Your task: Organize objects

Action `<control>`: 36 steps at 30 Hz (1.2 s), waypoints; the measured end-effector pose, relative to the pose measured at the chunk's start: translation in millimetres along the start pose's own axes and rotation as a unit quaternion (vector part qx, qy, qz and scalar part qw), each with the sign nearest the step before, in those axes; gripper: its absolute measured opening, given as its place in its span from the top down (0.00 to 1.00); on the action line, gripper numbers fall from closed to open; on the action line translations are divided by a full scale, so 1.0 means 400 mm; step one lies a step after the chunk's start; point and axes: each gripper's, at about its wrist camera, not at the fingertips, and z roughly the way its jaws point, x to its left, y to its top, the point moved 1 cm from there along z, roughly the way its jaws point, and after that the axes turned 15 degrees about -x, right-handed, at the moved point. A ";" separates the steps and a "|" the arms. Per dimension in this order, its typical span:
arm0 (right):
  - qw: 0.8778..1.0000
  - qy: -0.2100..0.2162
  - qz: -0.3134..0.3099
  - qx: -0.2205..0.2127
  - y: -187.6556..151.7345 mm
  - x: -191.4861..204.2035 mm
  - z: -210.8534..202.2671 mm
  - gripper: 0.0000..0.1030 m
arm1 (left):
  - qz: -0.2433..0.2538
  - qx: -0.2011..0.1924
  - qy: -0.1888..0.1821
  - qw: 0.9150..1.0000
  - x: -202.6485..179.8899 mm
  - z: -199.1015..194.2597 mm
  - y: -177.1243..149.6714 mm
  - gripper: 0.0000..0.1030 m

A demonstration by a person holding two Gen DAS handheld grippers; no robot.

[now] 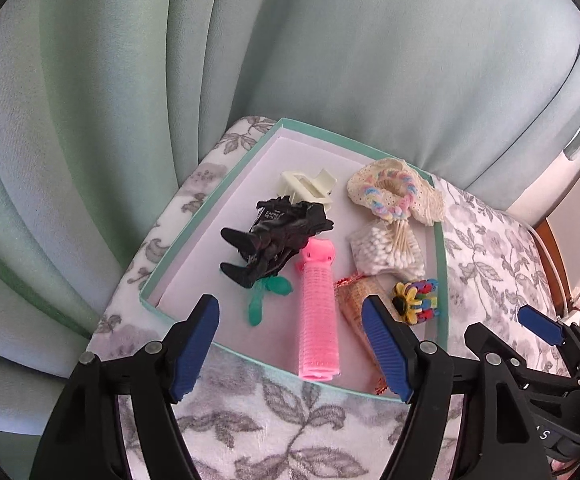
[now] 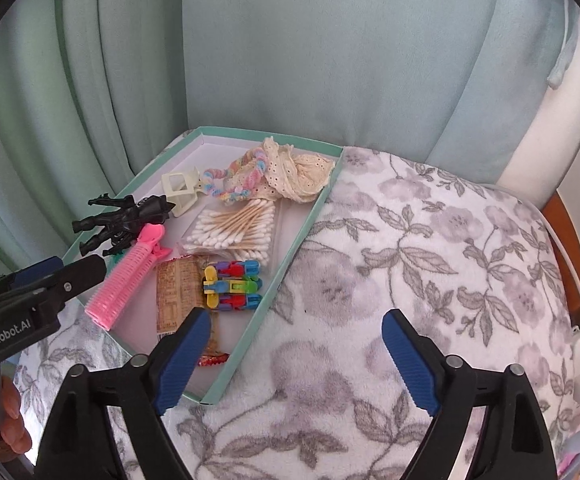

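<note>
Everything seems gathered in the shallow teal-rimmed cardboard tray; my left gripper and right gripper hover, jaws apart, empty. Next I'd choose what to straighten, perhaps the pink ribbed hair roller.

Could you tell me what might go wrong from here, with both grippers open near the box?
1. The pink hair roller overhangs the near rim of the shallow box, so a nudge from the left hand-held gripper could roll it out.
2. The black figure lies on a green piece and against the roller; lifting one may drag the others.
3. The box sits on a soft floral blanket and may tilt if pressed.
</note>
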 end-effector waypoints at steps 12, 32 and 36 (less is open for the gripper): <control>1.000 -0.007 0.005 -0.005 -0.059 -0.009 -0.049 0.00 | 0.016 -0.008 0.015 1.000 0.019 -0.046 -0.063 0.06; 0.998 -0.040 0.039 0.022 -0.205 -0.097 -0.133 0.00 | 0.060 0.028 -0.002 0.998 -0.050 -0.081 -0.208 0.06; 0.997 -0.049 0.049 0.029 -0.233 -0.123 -0.137 0.00 | 0.073 0.035 -0.004 0.997 -0.070 -0.076 -0.231 0.06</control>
